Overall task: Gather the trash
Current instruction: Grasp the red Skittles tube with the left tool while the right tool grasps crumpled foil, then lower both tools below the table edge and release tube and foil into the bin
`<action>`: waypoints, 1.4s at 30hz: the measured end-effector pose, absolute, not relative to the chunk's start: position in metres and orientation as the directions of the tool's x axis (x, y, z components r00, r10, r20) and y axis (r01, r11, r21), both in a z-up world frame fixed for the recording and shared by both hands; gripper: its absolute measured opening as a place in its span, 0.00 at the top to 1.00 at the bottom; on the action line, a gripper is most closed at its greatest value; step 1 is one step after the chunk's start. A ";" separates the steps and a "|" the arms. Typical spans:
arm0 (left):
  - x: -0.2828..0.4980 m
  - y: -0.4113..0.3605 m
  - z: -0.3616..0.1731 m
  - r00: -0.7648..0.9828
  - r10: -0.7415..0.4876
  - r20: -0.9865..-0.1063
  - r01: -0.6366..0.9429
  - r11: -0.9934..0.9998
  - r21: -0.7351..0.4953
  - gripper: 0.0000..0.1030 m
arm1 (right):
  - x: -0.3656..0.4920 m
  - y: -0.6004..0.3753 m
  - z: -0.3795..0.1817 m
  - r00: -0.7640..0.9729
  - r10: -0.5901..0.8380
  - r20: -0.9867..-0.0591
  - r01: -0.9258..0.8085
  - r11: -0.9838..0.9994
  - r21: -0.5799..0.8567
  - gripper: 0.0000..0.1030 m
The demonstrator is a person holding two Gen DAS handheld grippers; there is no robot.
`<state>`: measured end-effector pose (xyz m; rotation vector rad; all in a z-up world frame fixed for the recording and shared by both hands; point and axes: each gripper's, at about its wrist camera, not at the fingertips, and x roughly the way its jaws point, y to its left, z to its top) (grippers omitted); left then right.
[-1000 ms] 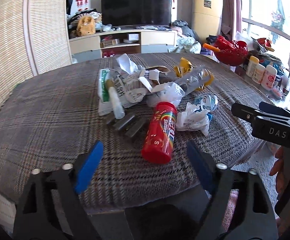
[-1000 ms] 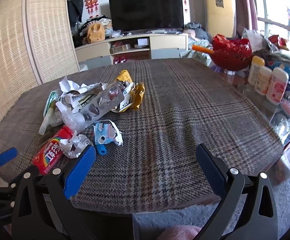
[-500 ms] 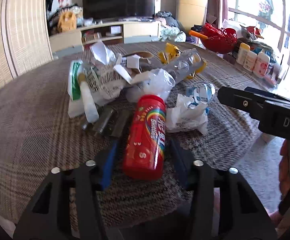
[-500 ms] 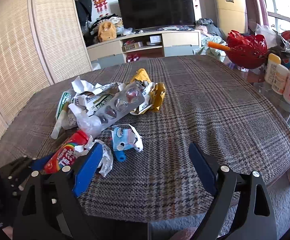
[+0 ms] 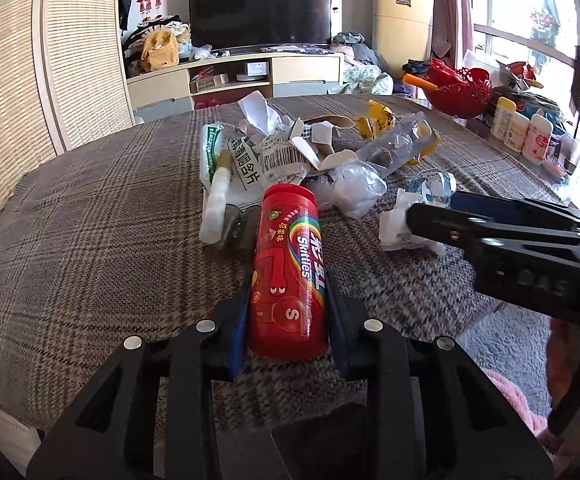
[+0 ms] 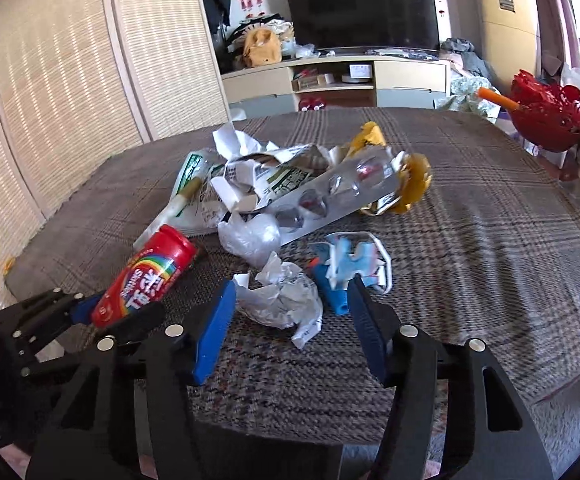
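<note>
Red Skittles tube [image 5: 288,272] lies on its side, cap toward 12 o'clock; crumpled white paper [image 6: 280,300] at its 3 o'clock.

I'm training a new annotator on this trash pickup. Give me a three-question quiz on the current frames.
1. True or false: the left tongs are shut on the red Skittles tube.
2. What lies between the right tongs' fingers?
A. crumpled white paper
B. a yellow wrapper
C. a clear blister tray
3. Fill in: the trash lies on a ____ tablecloth.

Key: 1 true; 2 A; 3 plaid.
</note>
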<state>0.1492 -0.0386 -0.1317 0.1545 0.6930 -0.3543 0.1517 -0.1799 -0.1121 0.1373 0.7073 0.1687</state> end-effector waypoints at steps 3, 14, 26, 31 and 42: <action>0.148 -0.035 -0.133 0.713 -0.277 -0.644 0.373 0.928 0.014 0.70 | 0.156 -0.174 -0.116 0.738 0.211 -0.641 -0.117 0.976 0.186 0.52; 0.150 -0.031 -0.132 0.706 -0.299 -0.642 0.376 0.926 -0.017 0.70 | 0.164 -0.160 -0.122 0.719 0.227 -0.657 -0.159 0.974 0.163 0.80; 0.104 -0.025 -0.091 0.753 -0.317 -0.577 0.356 0.933 -0.048 0.70 | 0.108 -0.175 -0.076 0.781 0.234 -0.578 -0.176 0.972 0.156 0.80; 0.068 -0.026 -0.076 0.774 -0.300 -0.558 0.338 0.940 -0.037 0.69 | 0.074 -0.183 -0.065 0.792 0.258 -0.553 -0.202 0.966 0.162 0.80; 0.012 -0.029 -0.108 0.712 -0.293 -0.638 0.327 0.942 -0.068 0.69 | 0.020 -0.181 -0.110 0.672 0.340 -0.657 -0.275 0.939 0.205 0.80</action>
